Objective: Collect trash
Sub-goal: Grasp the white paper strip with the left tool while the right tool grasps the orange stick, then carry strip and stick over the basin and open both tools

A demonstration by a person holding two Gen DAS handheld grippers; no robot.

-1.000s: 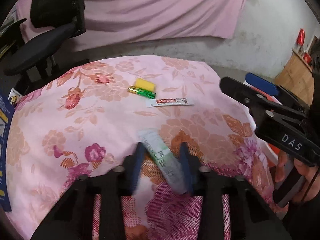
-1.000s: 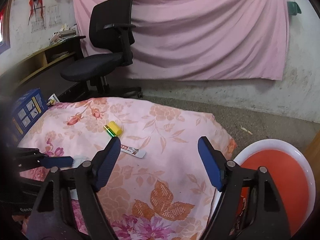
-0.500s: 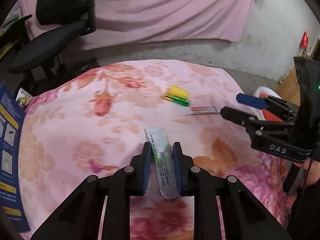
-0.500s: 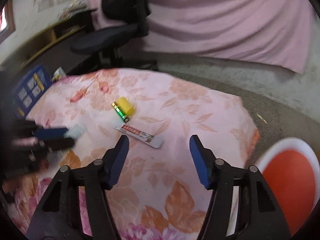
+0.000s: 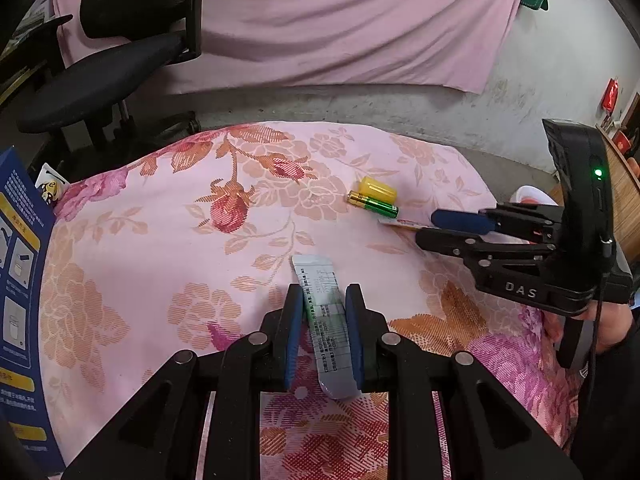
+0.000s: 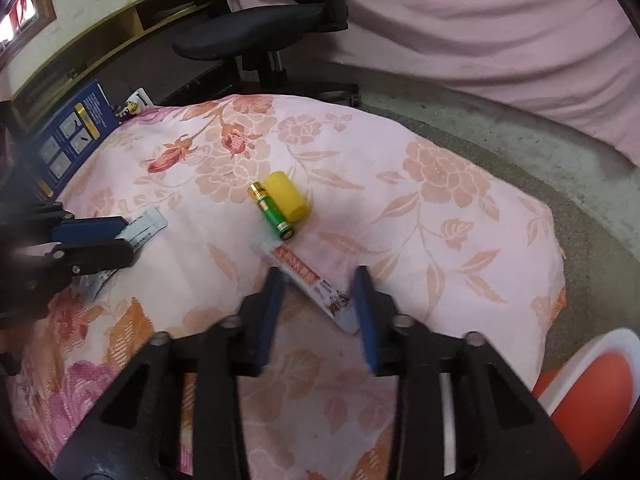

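We see a wide pink curtain (image 5: 352, 20) hung across the back wall, with a black office chair (image 5: 116, 60) standing on the grey floor between it and the desk (image 5: 160, 220). The desk is covered in a pink flowered cloth. At its left edge leans a blue printed box (image 5: 18, 272), and past its right corner sits a white-rimmed orange bin (image 6: 592, 396) on the floor.

Near the middle of the desk lies a yellow cap (image 6: 286, 196) with a green battery (image 6: 272, 216) touching its side. Just beside the battery, toward us, lies a white sachet with red print (image 6: 308, 276). Left of the battery, well apart, is a pale green-and-white sachet (image 5: 324, 312).

Our left claw (image 5: 320, 320) is nearly closed, its blue pads pressed on both long edges of the pale sachet, which it holds slightly above the cloth.

Our right claw (image 6: 320, 300), blurred, stands partly open and has just been closing. The red-print sachet lies slantwise between its fingers; its near end seems to meet the right finger, but we cannot tell whether the pads grip it.
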